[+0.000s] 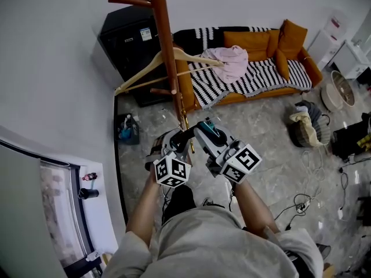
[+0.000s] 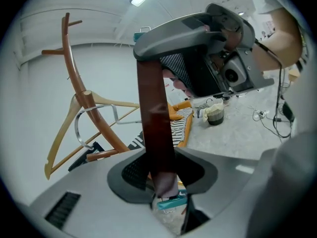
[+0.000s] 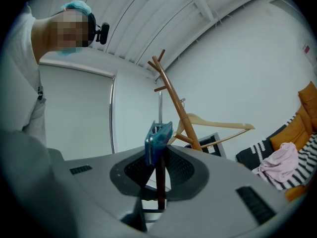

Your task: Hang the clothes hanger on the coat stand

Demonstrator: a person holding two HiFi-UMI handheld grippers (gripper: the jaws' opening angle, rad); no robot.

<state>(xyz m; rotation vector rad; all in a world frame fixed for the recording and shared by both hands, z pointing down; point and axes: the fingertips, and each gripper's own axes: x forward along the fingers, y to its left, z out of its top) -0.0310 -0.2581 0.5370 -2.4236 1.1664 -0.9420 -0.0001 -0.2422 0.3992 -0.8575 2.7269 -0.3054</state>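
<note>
The brown coat stand [image 1: 165, 33] rises in front of me, and a pale wooden hanger [image 1: 168, 62] hangs by its metal hook on one of its pegs, its bar pointing left. Both grippers meet low beside the pole. A dark brown wooden bar [image 2: 156, 123] runs between the jaws of my left gripper [image 2: 171, 200], which closes on it, up to my right gripper [image 2: 198, 33]. In the right gripper view the teal pads of the right gripper [image 3: 158, 138] sit together over the bar [image 3: 161, 182]. Stand [image 3: 173, 98] and hanger [image 3: 218, 125] show beyond. Where the bar joins the stand is hidden.
An orange sofa [image 1: 255, 91] with a striped blanket and a pink garment [image 1: 229, 59] stands behind the stand, next to a black cabinet [image 1: 124, 36]. A basket [image 1: 307, 126] and cables [image 1: 301, 201] lie on the floor at right. A white wall runs along the left.
</note>
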